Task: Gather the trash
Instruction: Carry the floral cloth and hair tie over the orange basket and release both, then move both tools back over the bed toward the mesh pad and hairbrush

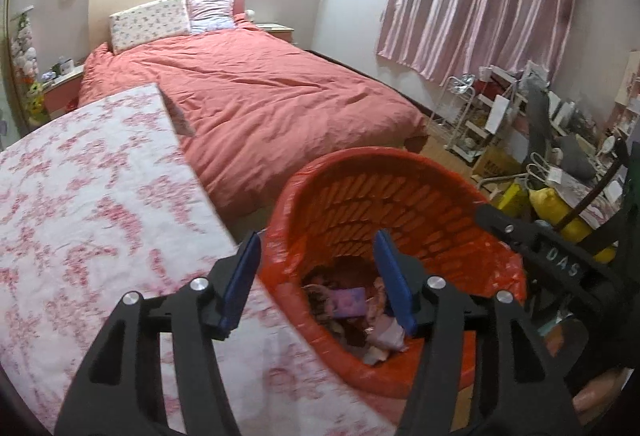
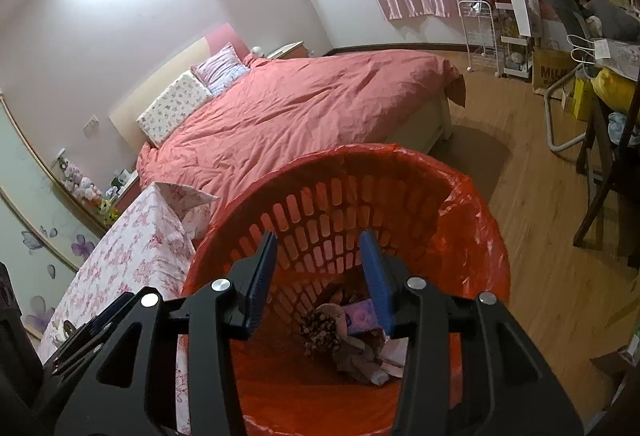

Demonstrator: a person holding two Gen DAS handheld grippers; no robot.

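Left wrist: left gripper [image 1: 316, 278] open, empty, straddling the rim of the orange trash basket [image 1: 400, 175] beside floral table [image 1: 80, 195].

Right wrist: right gripper [image 2: 318, 278] open, empty over the trash [image 2: 344, 328] inside; best centre over the opening before releasing anything.

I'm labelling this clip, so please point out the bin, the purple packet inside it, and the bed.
bin [image 2: 320, 211]: right wrist view, inner slotted back wall.
purple packet [image 1: 349, 302]: left wrist view, its flat face.
bed [image 1: 260, 99]: left wrist view, middle of the pink cover.
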